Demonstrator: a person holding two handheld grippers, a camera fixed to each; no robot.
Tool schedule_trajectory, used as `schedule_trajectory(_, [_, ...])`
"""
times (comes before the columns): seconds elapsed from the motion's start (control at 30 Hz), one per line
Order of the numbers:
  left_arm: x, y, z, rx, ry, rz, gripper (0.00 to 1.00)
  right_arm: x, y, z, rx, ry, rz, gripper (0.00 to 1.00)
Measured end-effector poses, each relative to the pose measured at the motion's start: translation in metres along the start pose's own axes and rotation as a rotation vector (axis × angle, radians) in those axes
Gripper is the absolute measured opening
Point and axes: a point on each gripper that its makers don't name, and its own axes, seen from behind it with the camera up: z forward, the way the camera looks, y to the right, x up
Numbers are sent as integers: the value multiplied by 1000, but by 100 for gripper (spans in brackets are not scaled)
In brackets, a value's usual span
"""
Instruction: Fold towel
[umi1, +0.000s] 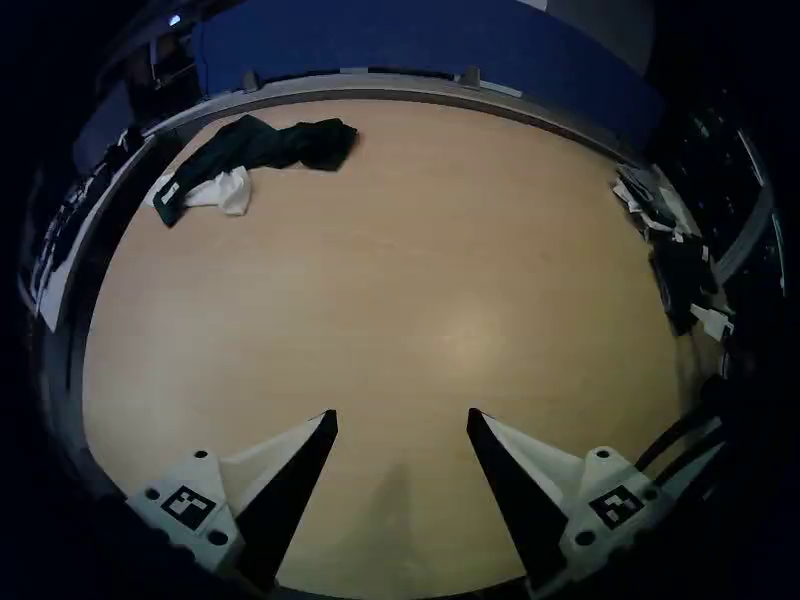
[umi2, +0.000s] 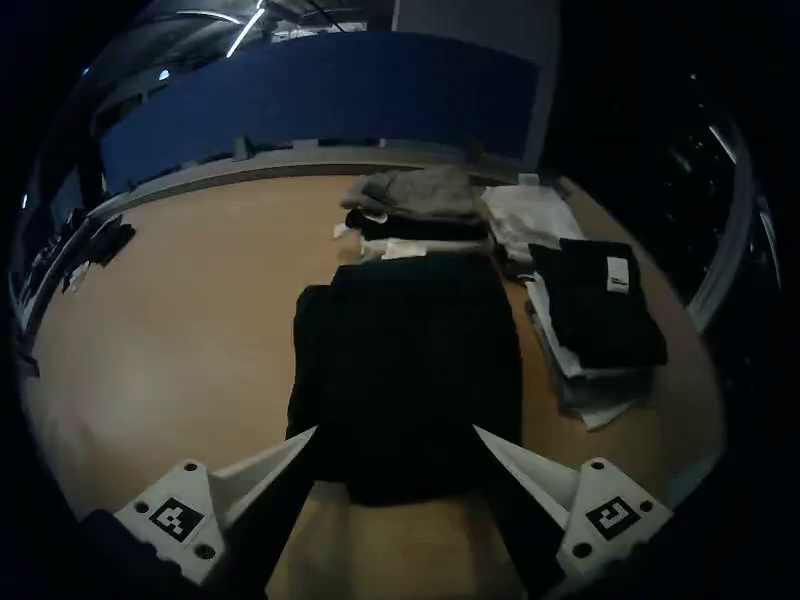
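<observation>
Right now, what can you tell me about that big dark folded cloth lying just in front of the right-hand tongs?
The dark, near-black folded towel looks like soft fabric, folded into a rough rectangle and lying flat on the light wooden table. A narrower layer sticks out along its left side. Its near edge sits between the open right tongs, whose fingers flank it; whether they touch it is unclear. Its far edge reaches a pile of folded cloths with a grey one on top.
</observation>
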Motion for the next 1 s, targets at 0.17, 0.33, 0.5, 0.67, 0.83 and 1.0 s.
schedule_trajectory(0.17, [1,-2,-1,1,10,-4,97,9,1,-5,-3,25,6,100])
schedule_trajectory(0.33, [4,-4,-3,1,24,-7,97,33,0,-21,-10,99,21,100])
schedule_trajectory(0.5, [10,-4,-5,-8,53,-13,97,56,-4,-39,0,174,45,100])
schedule_trajectory(0.67, [18,-5,-9,-19,86,-20,97,72,-11,-56,17,233,77,100])
schedule_trajectory(0.83, [22,-6,-13,-26,109,-17,97,84,-20,-72,34,287,103,100])
schedule_trajectory(1.0, [33,-4,-16,-40,152,-14,97,97,-29,-88,31,345,132,100])
